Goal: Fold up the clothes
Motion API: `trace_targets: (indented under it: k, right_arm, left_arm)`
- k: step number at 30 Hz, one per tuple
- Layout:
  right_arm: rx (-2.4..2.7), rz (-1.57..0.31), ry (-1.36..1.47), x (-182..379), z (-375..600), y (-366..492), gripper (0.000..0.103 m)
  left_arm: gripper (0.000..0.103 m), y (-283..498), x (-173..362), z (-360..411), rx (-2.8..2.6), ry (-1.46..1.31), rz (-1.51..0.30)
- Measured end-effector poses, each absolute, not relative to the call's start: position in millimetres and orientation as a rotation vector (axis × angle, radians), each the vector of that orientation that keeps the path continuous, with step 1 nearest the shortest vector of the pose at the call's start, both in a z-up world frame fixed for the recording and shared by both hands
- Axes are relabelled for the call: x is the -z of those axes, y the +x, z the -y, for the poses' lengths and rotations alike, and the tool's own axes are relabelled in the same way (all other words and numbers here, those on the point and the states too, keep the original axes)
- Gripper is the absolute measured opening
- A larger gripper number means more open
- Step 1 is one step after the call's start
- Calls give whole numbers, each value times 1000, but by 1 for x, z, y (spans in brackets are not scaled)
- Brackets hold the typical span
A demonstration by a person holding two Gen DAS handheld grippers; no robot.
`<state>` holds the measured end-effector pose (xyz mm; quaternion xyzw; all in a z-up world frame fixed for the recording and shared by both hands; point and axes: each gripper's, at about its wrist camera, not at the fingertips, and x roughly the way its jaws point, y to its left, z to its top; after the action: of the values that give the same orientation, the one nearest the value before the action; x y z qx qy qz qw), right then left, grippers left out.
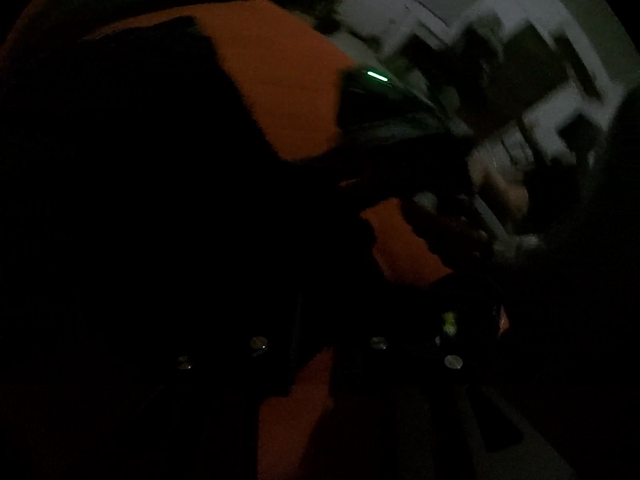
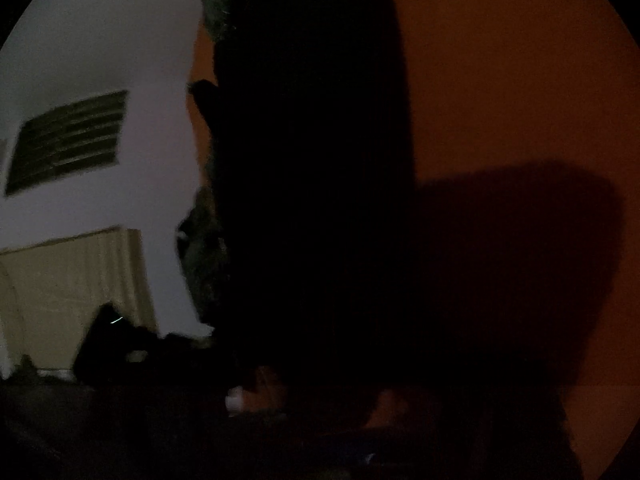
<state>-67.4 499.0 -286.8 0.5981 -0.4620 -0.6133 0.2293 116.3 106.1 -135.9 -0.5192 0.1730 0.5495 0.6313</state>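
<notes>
The pictures are very dark. In the left wrist view, a black cloth (image 1: 132,200) covers the left side of an orange surface (image 1: 276,92). I cannot tell how the left tool (image 1: 316,360) stands. In the right wrist view, the cloth (image 2: 312,180) hangs in the middle. The right tool is too dark to tell.

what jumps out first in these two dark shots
The orange surface catches the eye first, filling the right of the right wrist view and showing in patches in the left wrist view. Against it hangs a big dark cloth, almost black, down the middle of the right wrist view. In the left wrist view a small green light glows on a dark device at upper centre, with a blurred pale room behind.
</notes>
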Motion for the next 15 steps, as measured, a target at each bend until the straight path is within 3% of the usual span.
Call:
trace_targets:
  k: [2,3,5,15]
  right_arm:
    - [1713,1237,1648,285,-498,-68,10]
    - [1704,1255,1628,282,-499,-69,7]
    - [1668,1324,1562,274,-498,-67,7]
    - [1523,1459,1494,272,-495,-78,8]
  left_arm:
    - [21,131,140,-111,-1266,-1158,-468]
    - [24,134,143,-113,-1269,-1169,-495]
    - [33,138,149,-116,-1285,-1188,-533]
    - [36,140,140,-87,-1580,-1116,-448]
